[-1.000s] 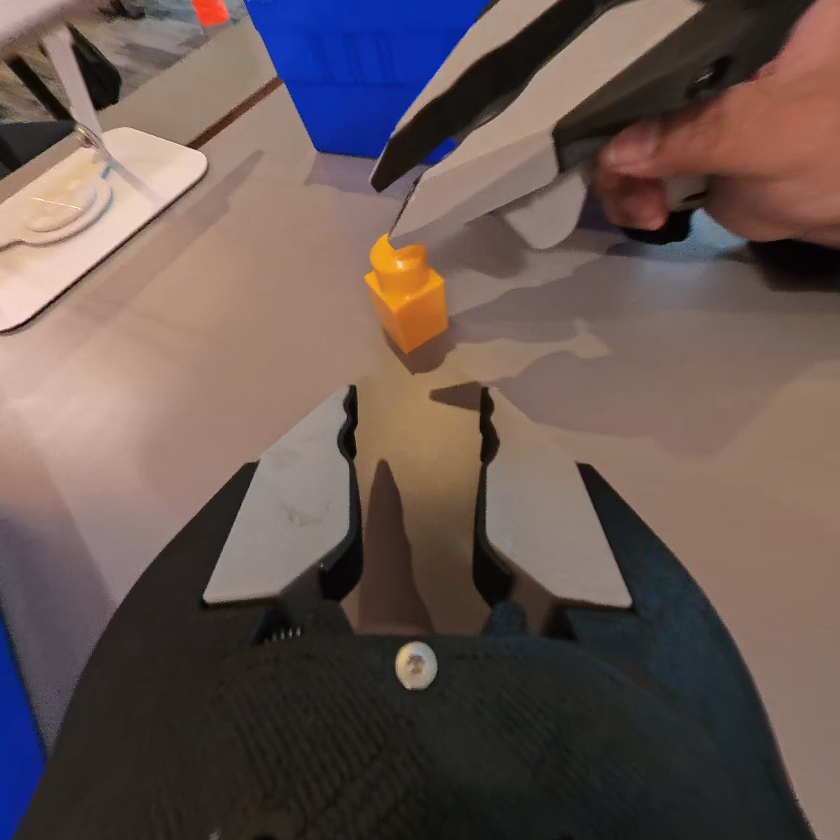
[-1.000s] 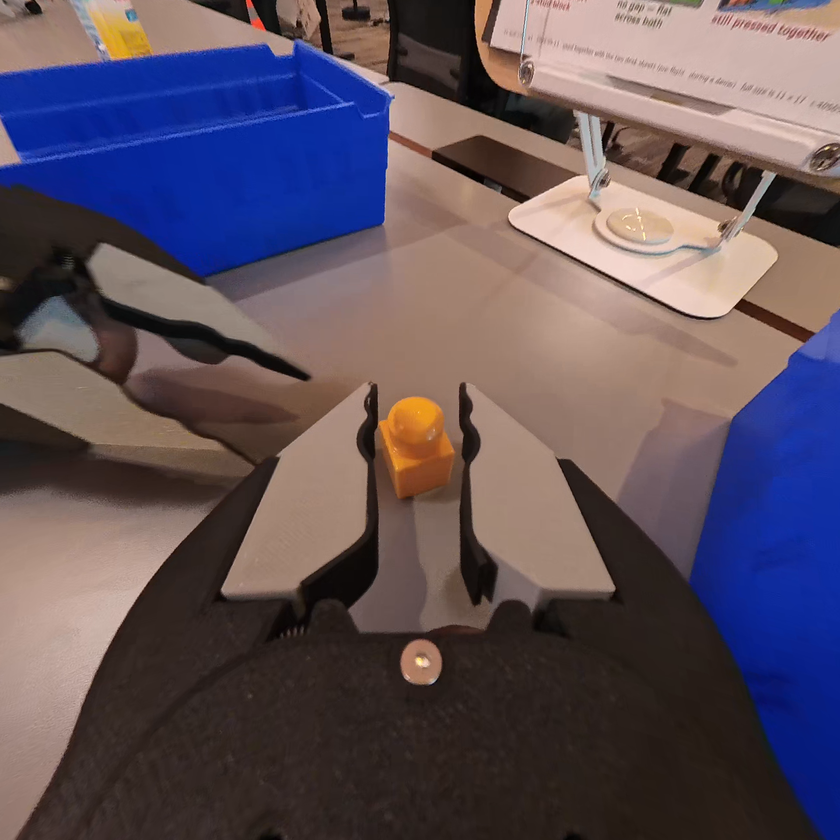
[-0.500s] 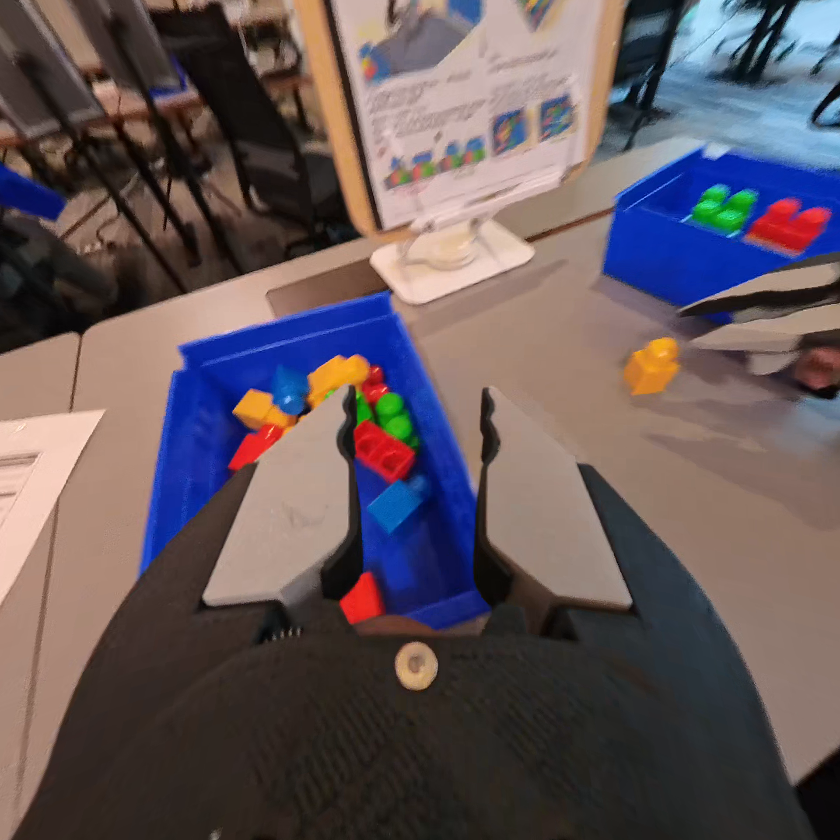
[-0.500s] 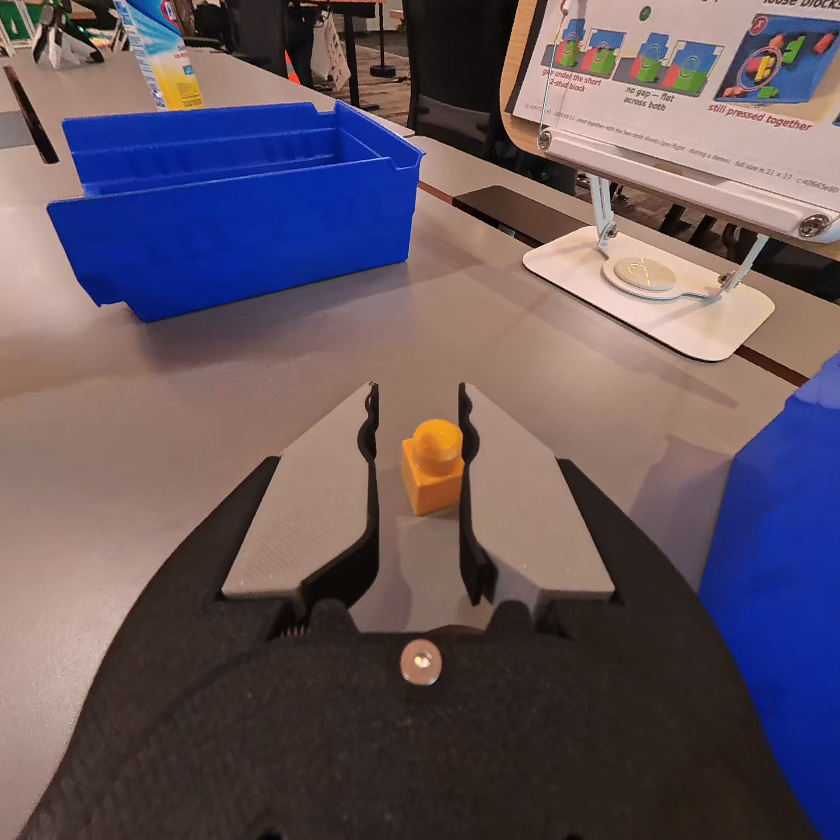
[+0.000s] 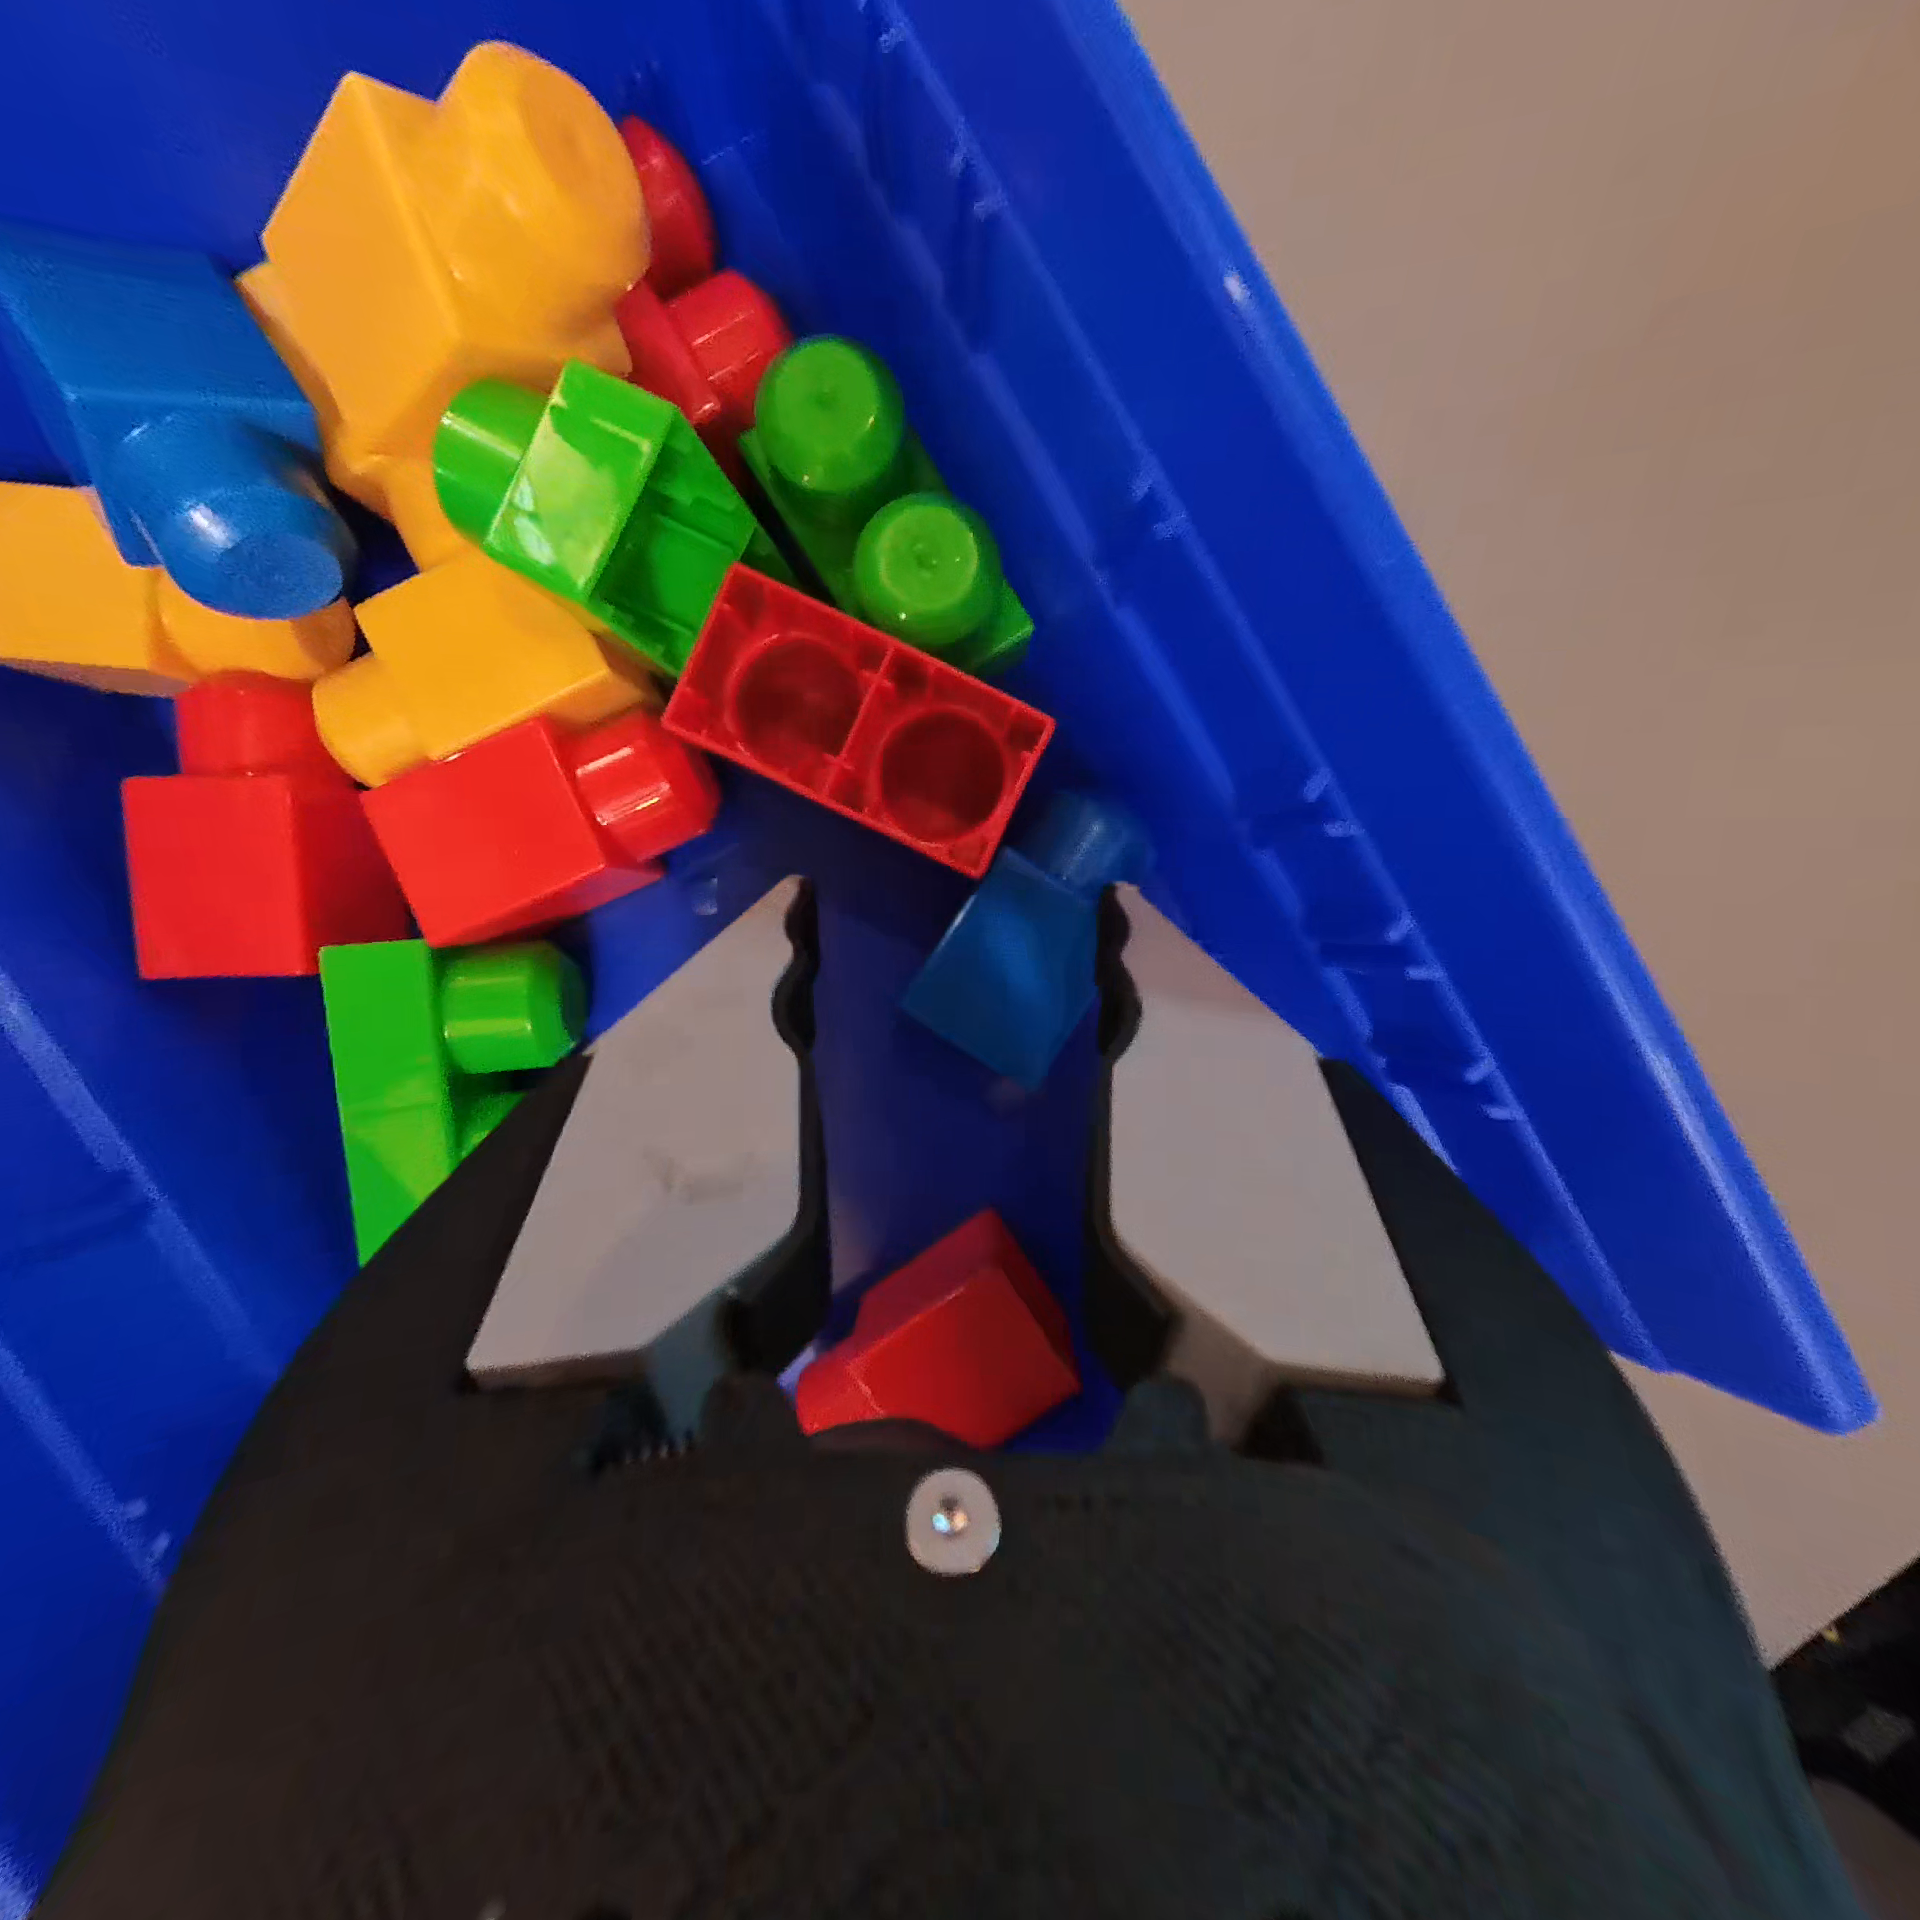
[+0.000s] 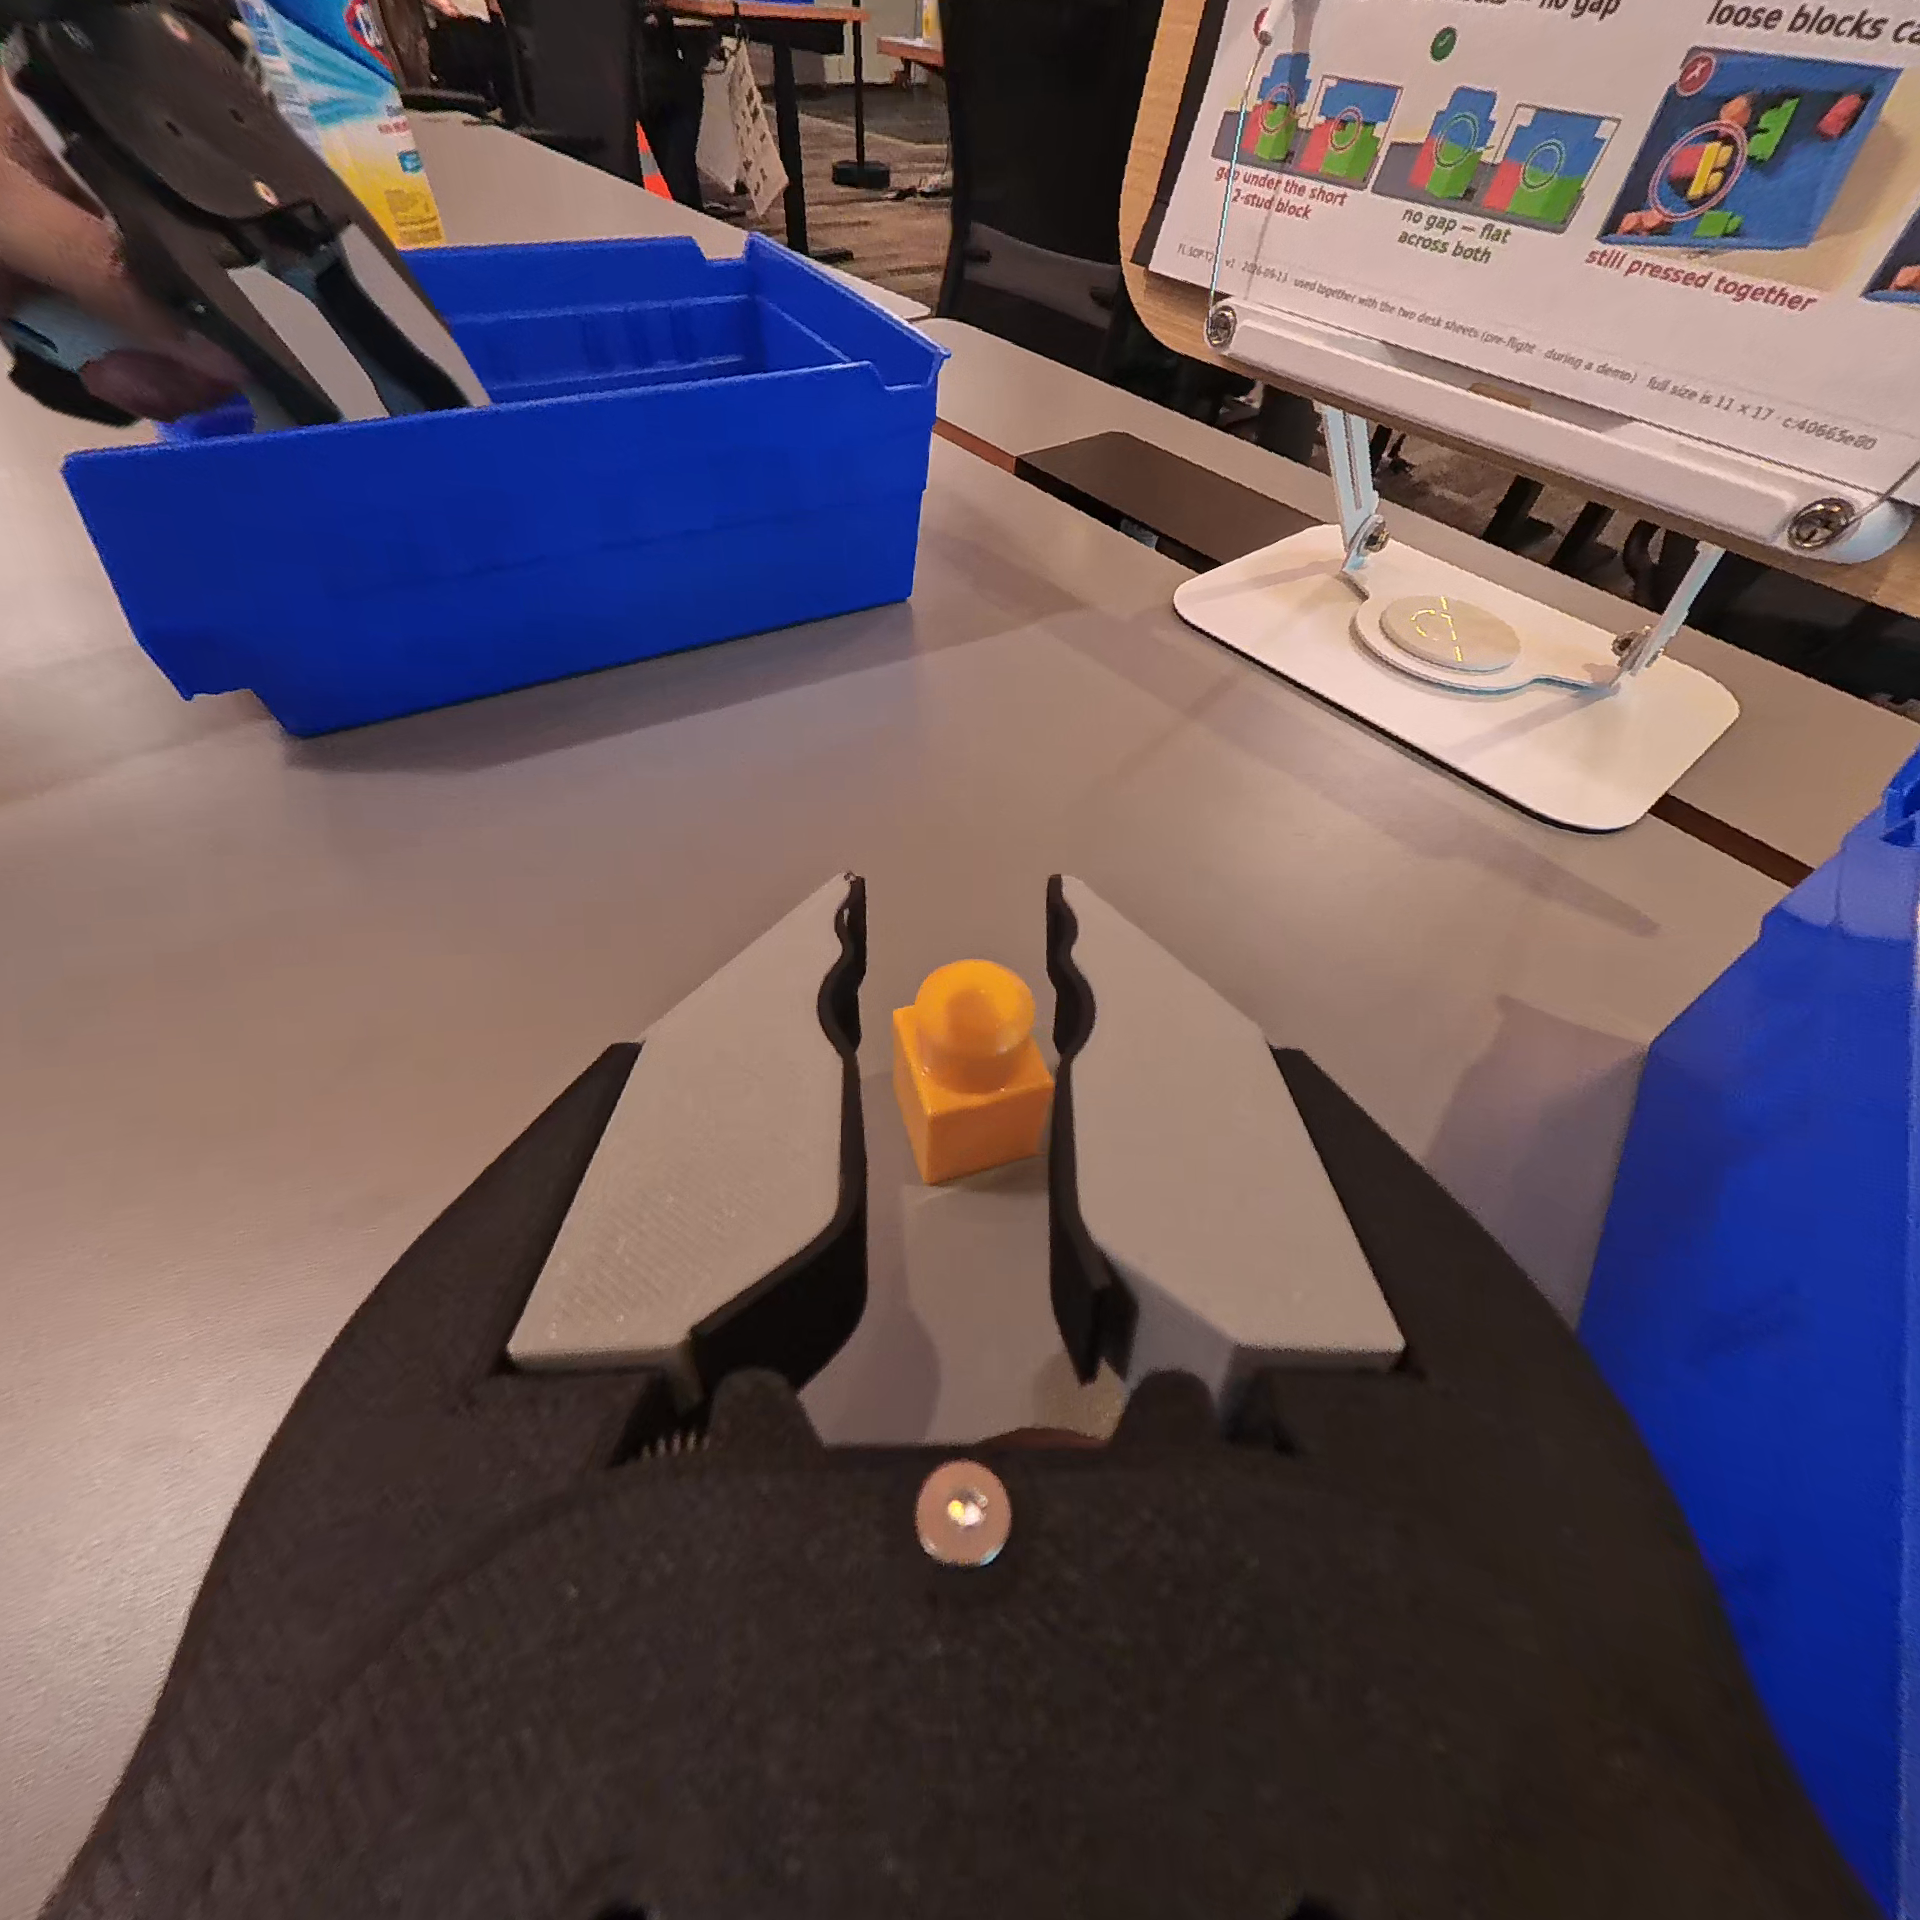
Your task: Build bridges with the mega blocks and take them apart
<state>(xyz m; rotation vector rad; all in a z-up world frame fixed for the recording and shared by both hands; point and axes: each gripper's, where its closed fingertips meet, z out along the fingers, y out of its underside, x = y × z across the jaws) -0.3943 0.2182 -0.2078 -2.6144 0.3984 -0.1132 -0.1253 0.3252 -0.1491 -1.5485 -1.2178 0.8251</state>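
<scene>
Left gripper [image 5: 956, 914]: reaching down into a blue bin [image 5: 1299, 582] of loose blocks, fingers spread wide and pinching nothing.
Off the left finger: a heap of blocks: a green block [image 5: 416, 1049] just beside the finger, red blocks [image 5: 488, 821] above it, yellow blocks [image 5: 447, 239] and a blue block [image 5: 156, 395] farther out.
Ahead of the left gripper's fingertips: an upturned red two-stud block [image 5: 857, 717], its hollow underside showing, with green blocks [image 5: 873, 499] beyond it.
Between the left gripper's fingers: a small blue block [image 5: 1013, 966] lying tilted against the right finger, well apart from the left finger; a small red block [image 5: 945, 1340] lies back near the finger roots.
Right gripper [image 6: 954, 894]: low over the grey table [image 6: 416, 987], fingers partly spread.
Between the right gripper's fingers: a small orange block [image 6: 971, 1081] standing upright on the table, stud up; its right edge is at the right finger, and a narrow gap separates it from the left finger, so it is not pinched.
Far left of the right gripper: the blue bin [image 6: 520, 540], with the left gripper [image 6: 312, 343] dipping into it.
Far right: a white stand [image 6: 1455, 675] bearing an instruction sheet, and another blue bin [image 6: 1787, 1195] at the edge.
</scene>
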